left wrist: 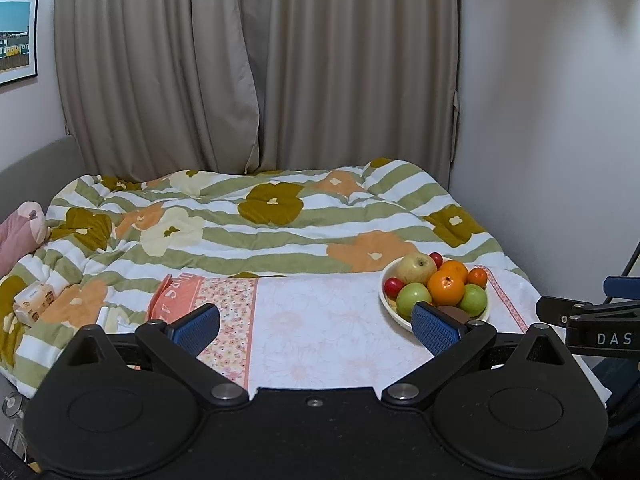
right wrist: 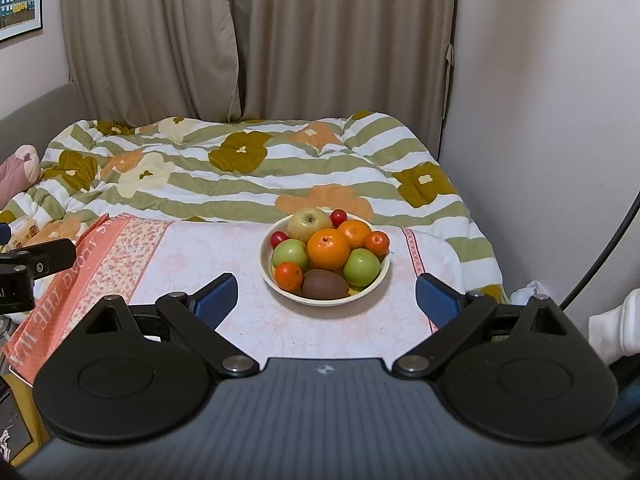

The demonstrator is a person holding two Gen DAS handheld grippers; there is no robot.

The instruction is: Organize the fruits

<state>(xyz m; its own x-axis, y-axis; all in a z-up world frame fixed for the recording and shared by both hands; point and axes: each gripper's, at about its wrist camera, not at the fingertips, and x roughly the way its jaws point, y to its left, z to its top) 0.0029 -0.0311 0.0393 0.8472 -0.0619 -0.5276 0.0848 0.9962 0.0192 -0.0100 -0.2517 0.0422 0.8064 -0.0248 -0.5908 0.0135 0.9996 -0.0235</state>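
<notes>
1. Resting on the pale floral cloth (right wrist: 248,320), the cream bowl (right wrist: 276,284) holds all the fruit; the cloth lies over a striped flowered quilt (right wrist: 248,184).
2. Bowl contents: a yellow apple (right wrist: 310,224), two green apples, a large orange (right wrist: 328,250), smaller oranges, a brown kiwi (right wrist: 324,285) at the near rim, two small red fruits.
3. Right gripper (right wrist: 326,296): jaws spread wide, empty, near the bowl.
4. Left gripper (left wrist: 318,326): jaws spread wide, empty; the bowl (left wrist: 384,300) sits beyond its right finger.

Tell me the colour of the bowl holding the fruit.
The bowl is cream, plain with no pattern; the right wrist view shows it best.
</notes>
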